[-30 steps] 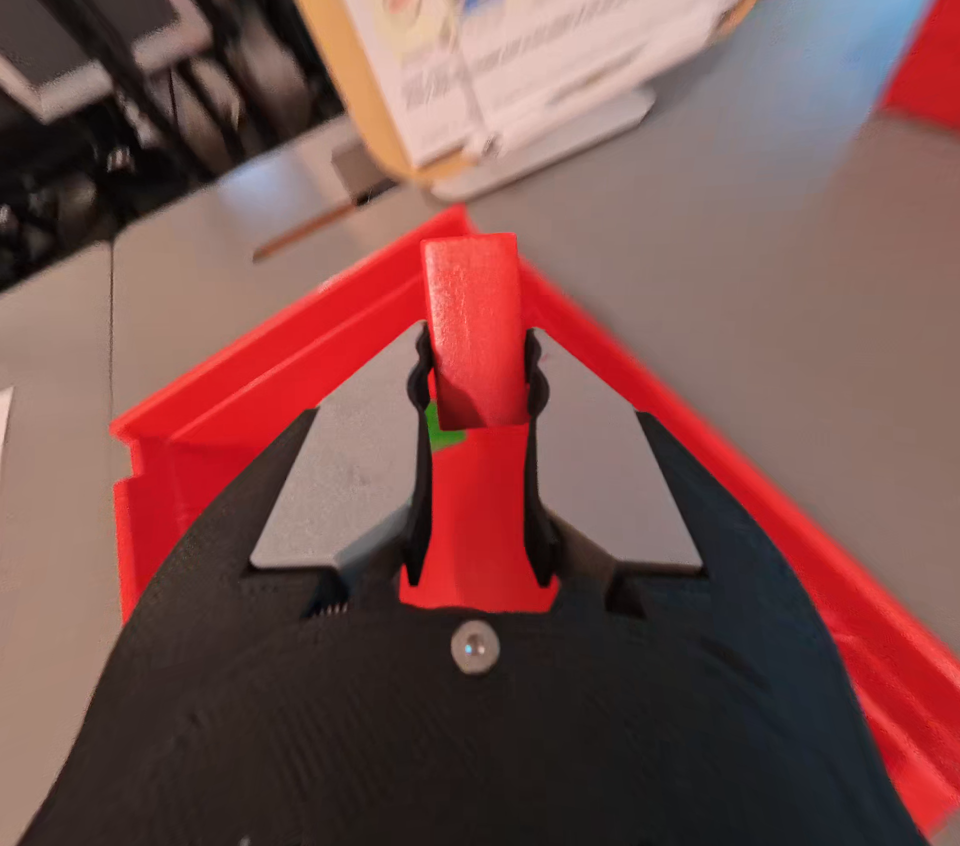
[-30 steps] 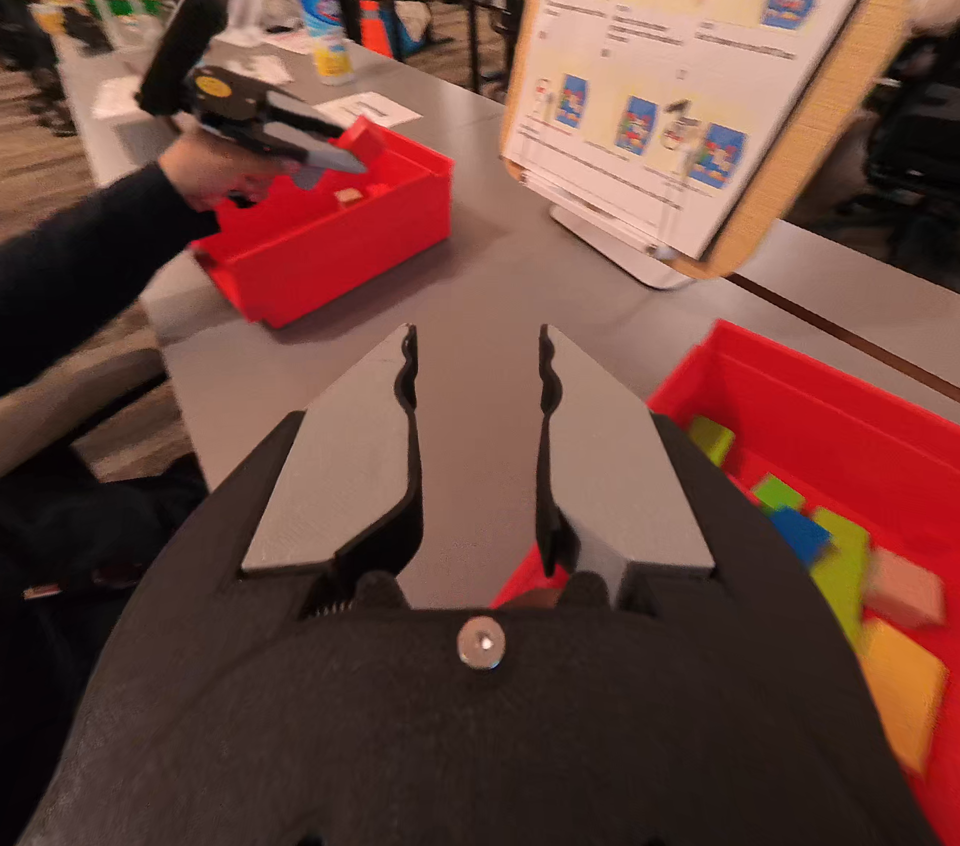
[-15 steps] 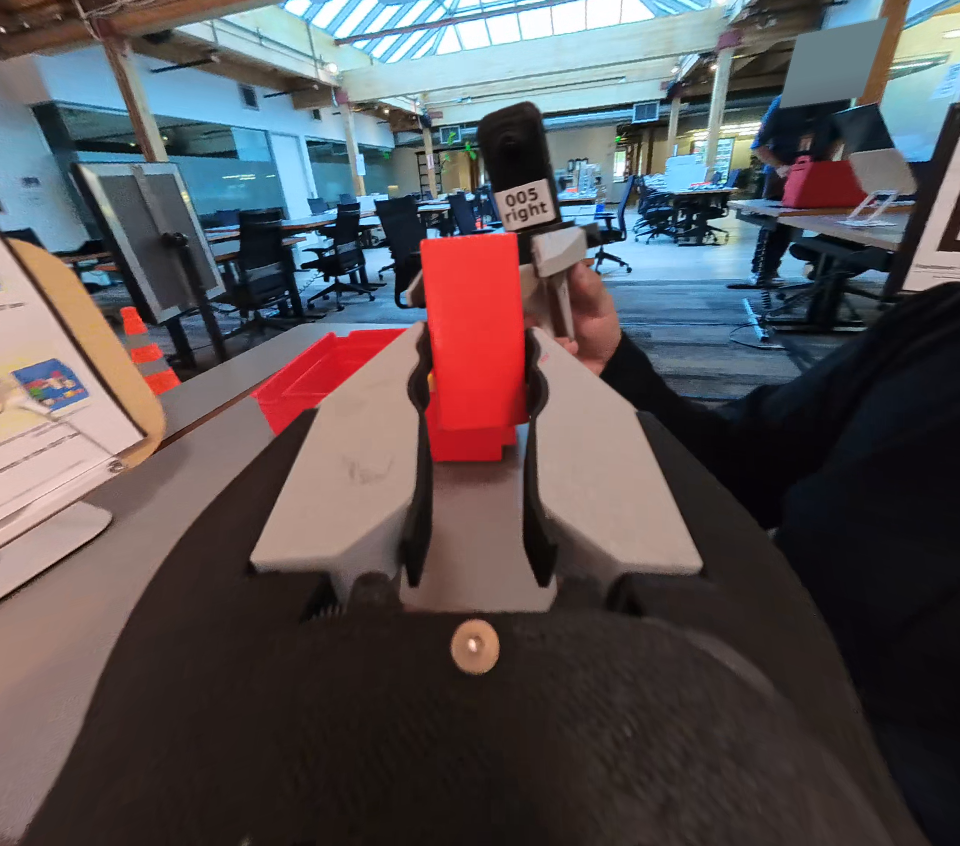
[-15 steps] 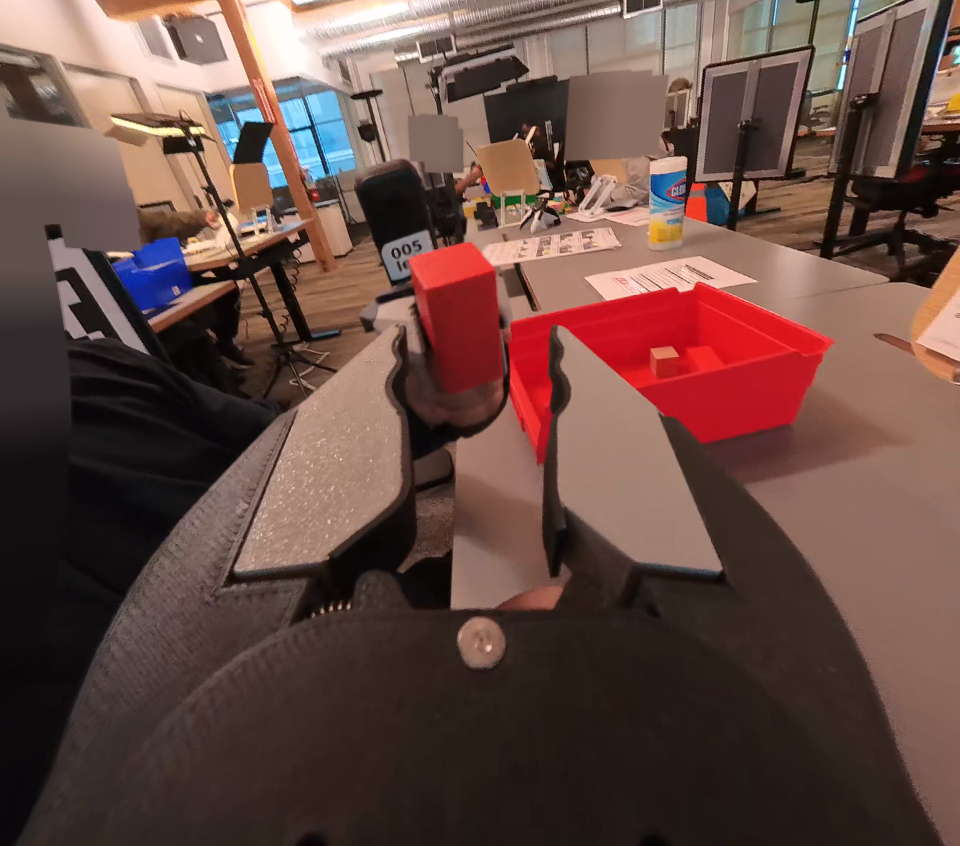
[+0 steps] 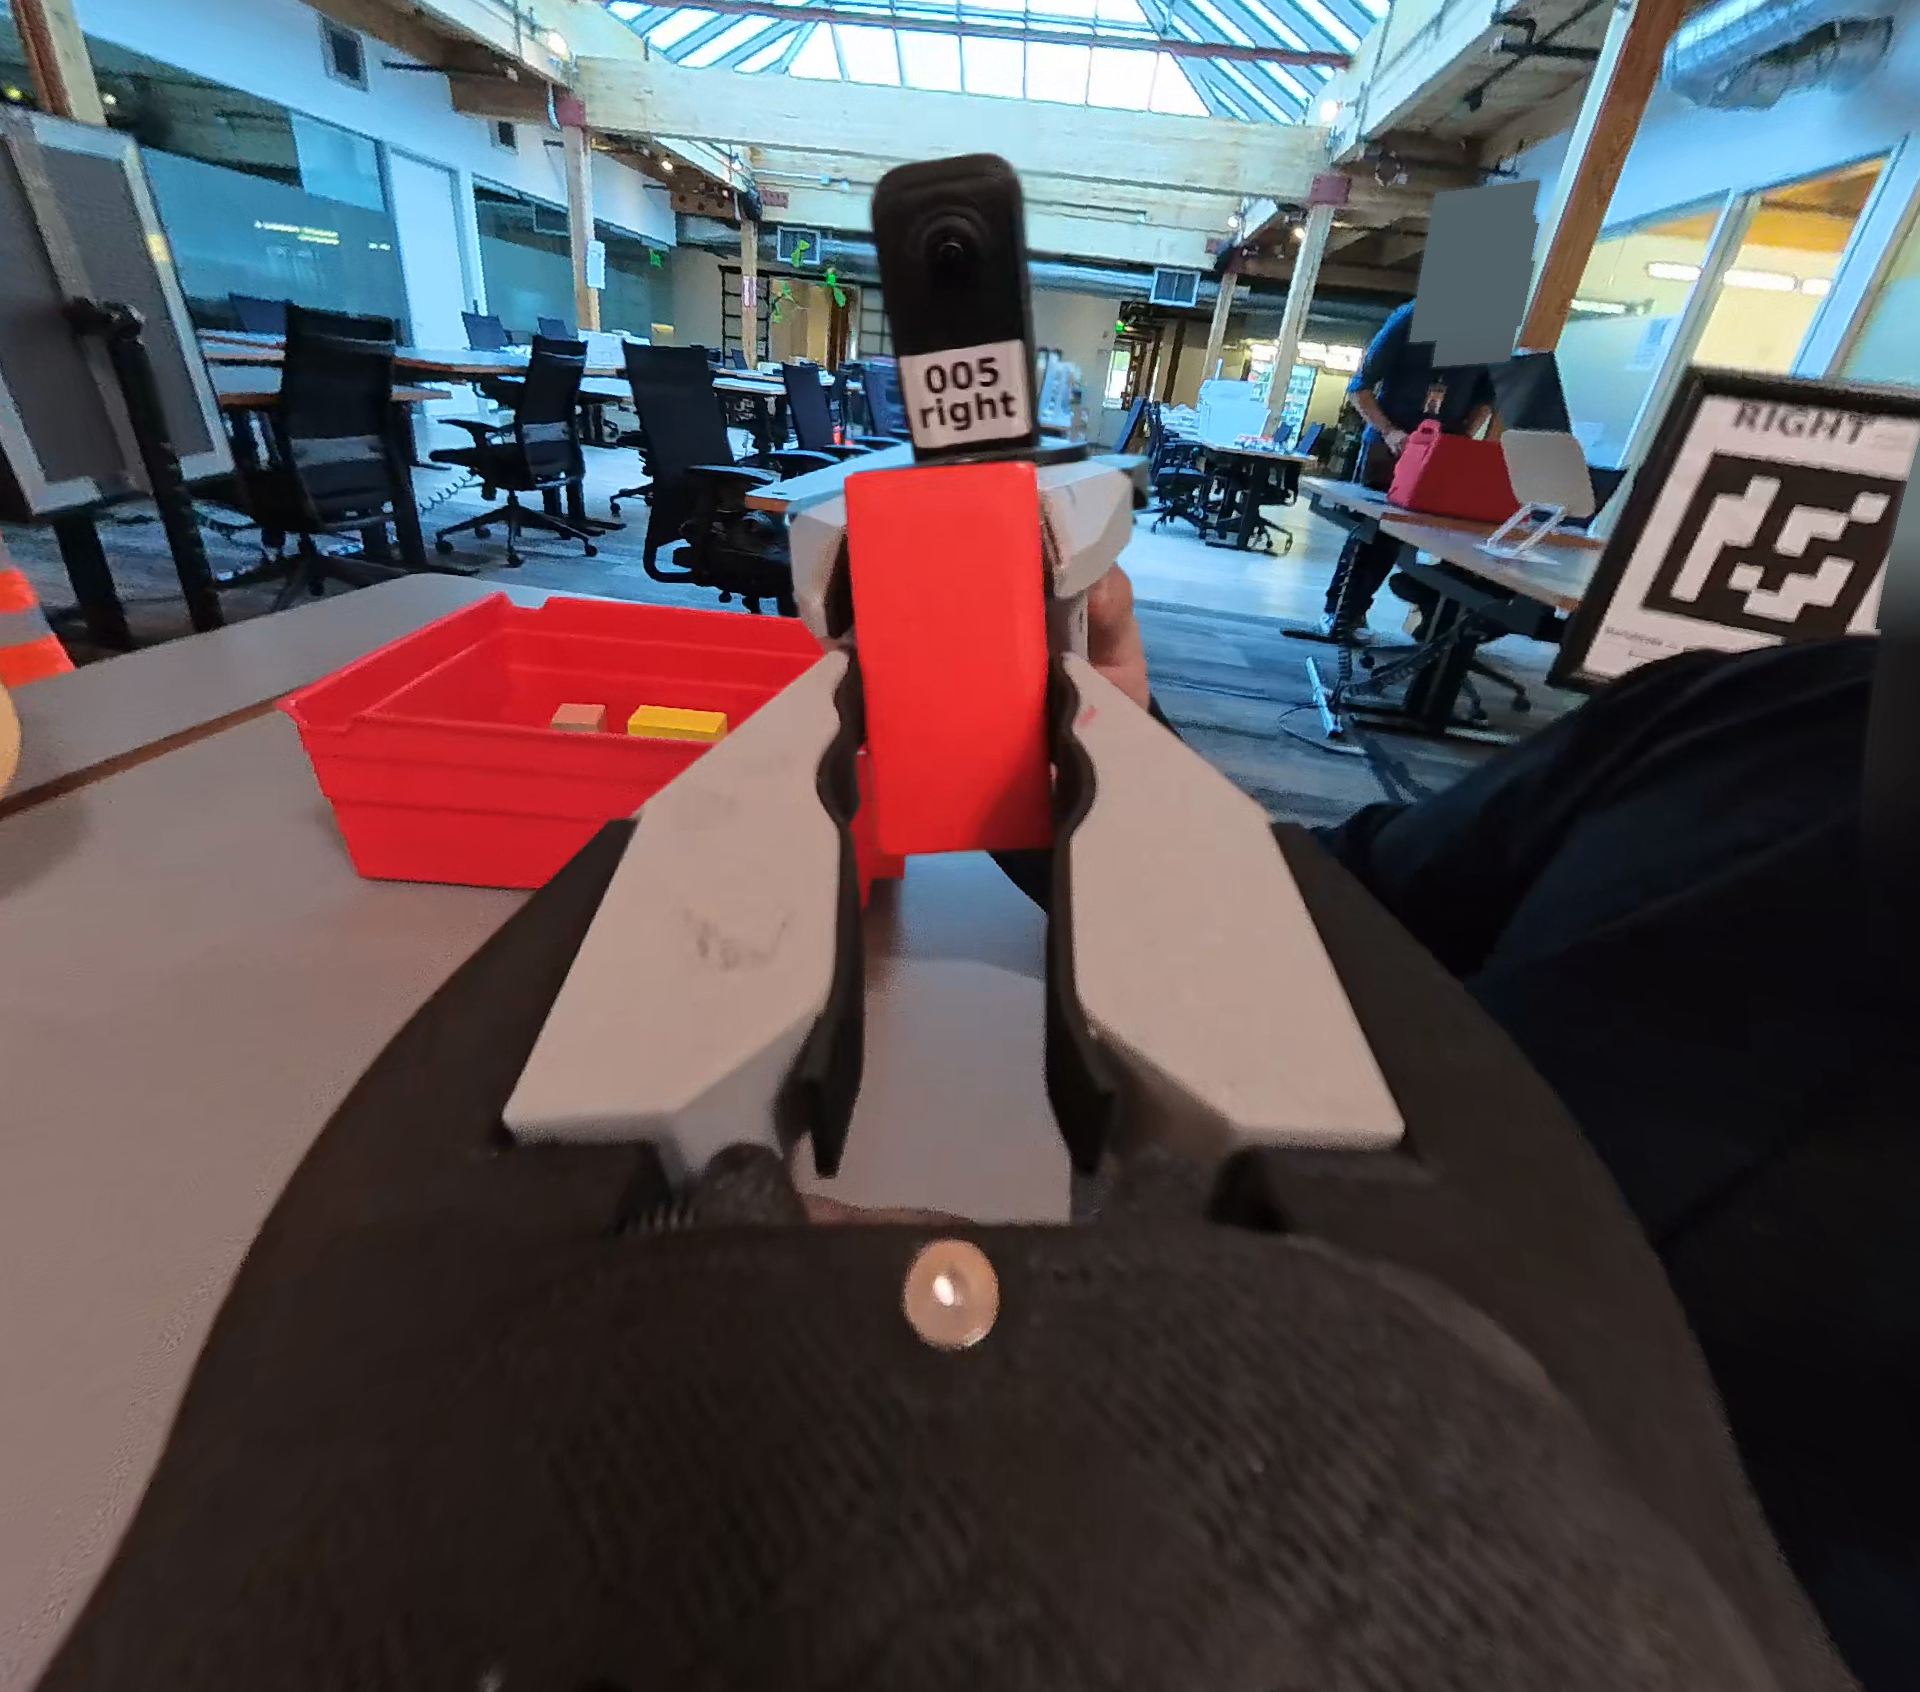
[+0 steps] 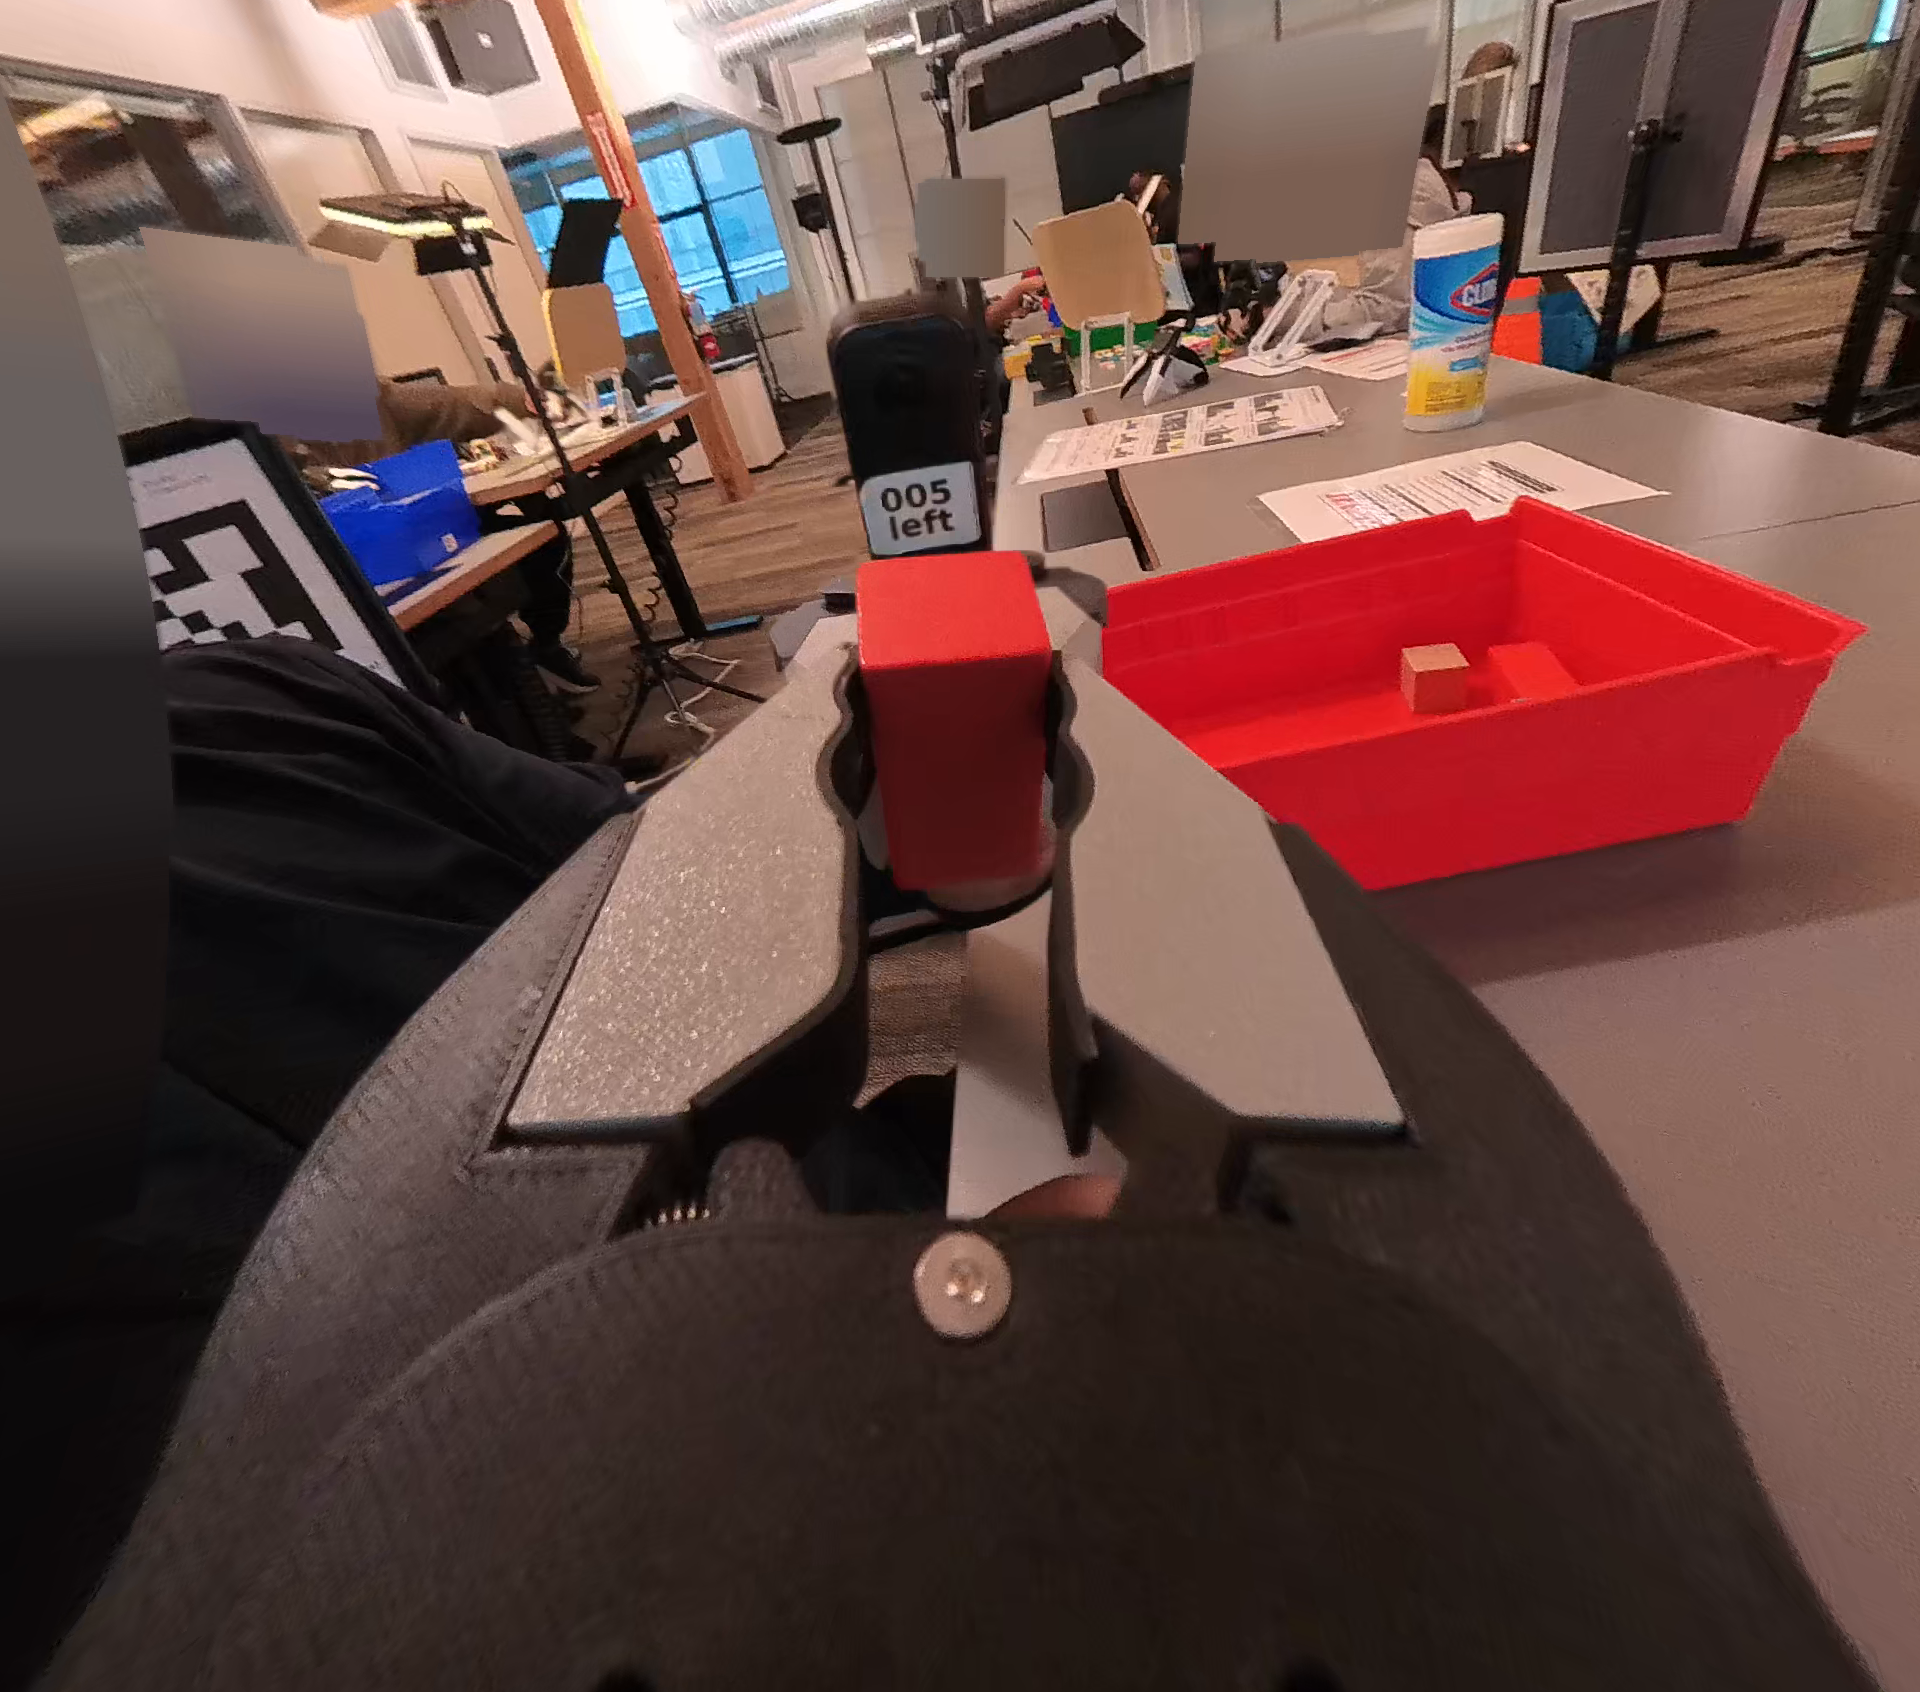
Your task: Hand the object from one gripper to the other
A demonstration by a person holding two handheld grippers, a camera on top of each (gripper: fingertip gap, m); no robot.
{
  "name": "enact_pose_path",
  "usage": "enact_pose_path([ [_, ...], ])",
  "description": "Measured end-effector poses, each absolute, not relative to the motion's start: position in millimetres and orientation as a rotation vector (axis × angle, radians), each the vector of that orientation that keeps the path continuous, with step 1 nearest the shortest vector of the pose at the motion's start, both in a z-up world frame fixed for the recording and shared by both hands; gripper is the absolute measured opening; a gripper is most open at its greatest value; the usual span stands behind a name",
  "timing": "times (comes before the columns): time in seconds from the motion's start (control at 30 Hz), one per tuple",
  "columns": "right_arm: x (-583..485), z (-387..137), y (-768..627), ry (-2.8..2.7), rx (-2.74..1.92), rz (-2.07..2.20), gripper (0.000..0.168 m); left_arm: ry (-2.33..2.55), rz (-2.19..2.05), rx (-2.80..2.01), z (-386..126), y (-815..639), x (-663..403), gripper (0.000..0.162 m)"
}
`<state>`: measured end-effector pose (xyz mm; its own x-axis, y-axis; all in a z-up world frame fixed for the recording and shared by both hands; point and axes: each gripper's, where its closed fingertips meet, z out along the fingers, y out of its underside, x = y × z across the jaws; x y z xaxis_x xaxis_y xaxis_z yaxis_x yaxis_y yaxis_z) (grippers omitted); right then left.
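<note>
A red rectangular block (image 5: 951,655) stands upright in the air between my two grippers, which face each other. My left gripper (image 5: 951,707) is shut on its lower part. In the left wrist view the right gripper's grey fingers (image 5: 1091,520) flank the block's upper part from behind. In the right wrist view the block (image 6: 951,707) sits between the pads of my right gripper (image 6: 956,728), which touch both its sides. The left gripper's camera (image 6: 909,416) rises just behind it.
A red bin (image 5: 447,790) with a tan block (image 5: 579,715) and a yellow block (image 5: 675,720) stands on the grey table (image 5: 208,967). Another red bin (image 6: 1455,801) holds a brown cube (image 6: 1434,676). Behind it are papers (image 6: 1455,489) and a wipes canister (image 6: 1455,323). A dark sleeve (image 5: 1662,863) is close.
My left gripper lifted the red block from over its bin and turned toward the right gripper. The right gripper moved in around the block and its fingers narrowed onto it.
</note>
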<state>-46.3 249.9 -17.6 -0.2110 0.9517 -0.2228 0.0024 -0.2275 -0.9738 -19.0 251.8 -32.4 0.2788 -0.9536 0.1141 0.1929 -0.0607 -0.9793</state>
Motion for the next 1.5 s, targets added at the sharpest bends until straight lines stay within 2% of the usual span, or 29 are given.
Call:
enact_pose_path([
  [0.07, -44.4, -18.9, 255.8, -1.221, -1.274, 1.503, 0.032, 0.775, -1.153, -1.283, -33.8, 256.9, -23.2, 0.034],
  [0.13, -32.7, -12.4, 267.3, -1.175, -1.285, 1.454, 0.032, 0.732, -1.14, -1.324, -34.5, 265.1, -32.5, 0.057],
  [0.17, -21.0, -7.0, 275.9, -1.144, -1.289, 1.416, 0.032, 0.721, -1.134, -1.345, -34.3, 267.6, -38.4, 0.06],
  [0.27, 38.7, 8.2, 323.1, -0.98, -1.336, 1.16, 0.031, 0.694, -1.069, -1.385, -30.5, 271.7, -62.8, 0.057],
  [0.33, 90.0, -1.2, 362.8, -0.894, -1.446, 0.916, 0.031, 0.678, -1.0, -1.393, -27.4, 272.6, -80.9, 0.053],
  [0.57, 215.1, -109.9, 455.3, -0.671, -2.002, 0.475, 0.032, 0.571, -0.941, -1.335, -6.6, 274.2, -117.8, 0.046],
  [0.73, 190.8, -169.9, 461.0, -0.81, -2.203, 0.545, 0.032, 0.584, -0.915, -1.35, -10.9, 275.7, -114.9, 0.045],
  [0.97, 170.0, -222.1, 461.0, -0.97, -2.393, 0.378, 0.033, 0.653, -0.801, -1.414, -29.0, 282.6, -107.0, 0.046],
  [1.5, 163.3, -252.3, 481.0, -0.971, -2.488, 0.086, 0.032, 0.684, -0.811, -1.44, -37.8, 283.6, -95.3, 0.045],
])
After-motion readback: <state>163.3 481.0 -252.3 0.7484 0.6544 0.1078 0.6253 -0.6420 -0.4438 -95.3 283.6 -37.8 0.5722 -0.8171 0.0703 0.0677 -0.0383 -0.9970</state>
